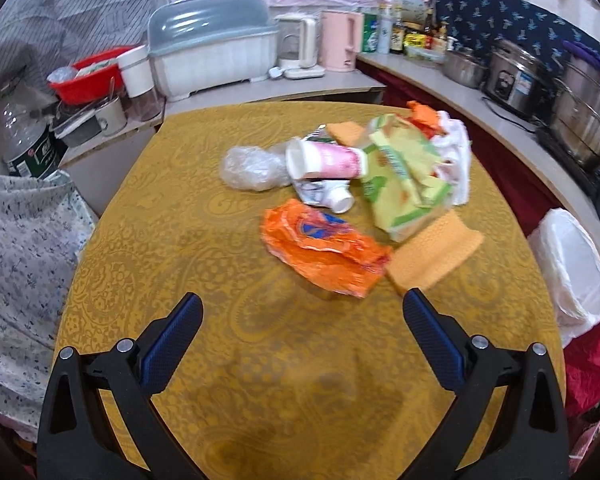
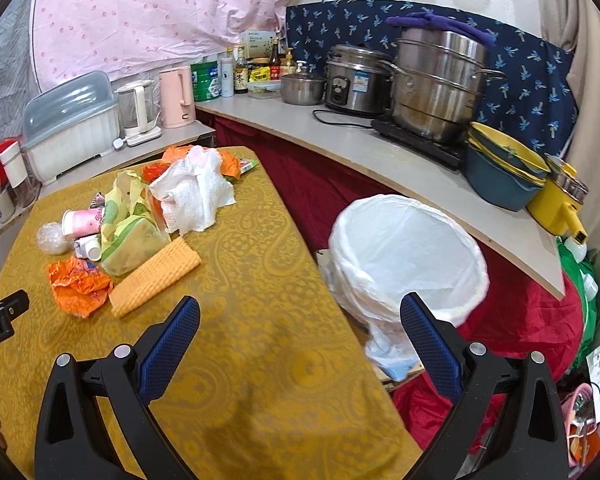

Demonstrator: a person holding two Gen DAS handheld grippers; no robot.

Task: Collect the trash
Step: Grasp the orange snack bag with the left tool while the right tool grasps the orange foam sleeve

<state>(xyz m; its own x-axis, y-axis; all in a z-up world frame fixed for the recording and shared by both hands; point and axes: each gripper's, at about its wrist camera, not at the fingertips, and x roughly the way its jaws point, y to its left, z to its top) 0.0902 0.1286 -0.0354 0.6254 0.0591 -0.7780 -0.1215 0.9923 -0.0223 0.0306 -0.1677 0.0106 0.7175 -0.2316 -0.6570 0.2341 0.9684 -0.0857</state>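
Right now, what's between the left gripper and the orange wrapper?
Only bare yellow tablecloth. In the left wrist view, the left gripper is open and empty, and nothing lies on the cloth before the orange wrapper.

Left wrist cam sits low over the near end of the surface, facing fwd along its gripper toward the trash pile, fairly near, w/ the back counter beyond. Right wrist cam sits further right at the surface's edge, angled so the lined bin is close ahead and the pile lies off to its left. Both views share the pile, surface, bin and counter appliances.
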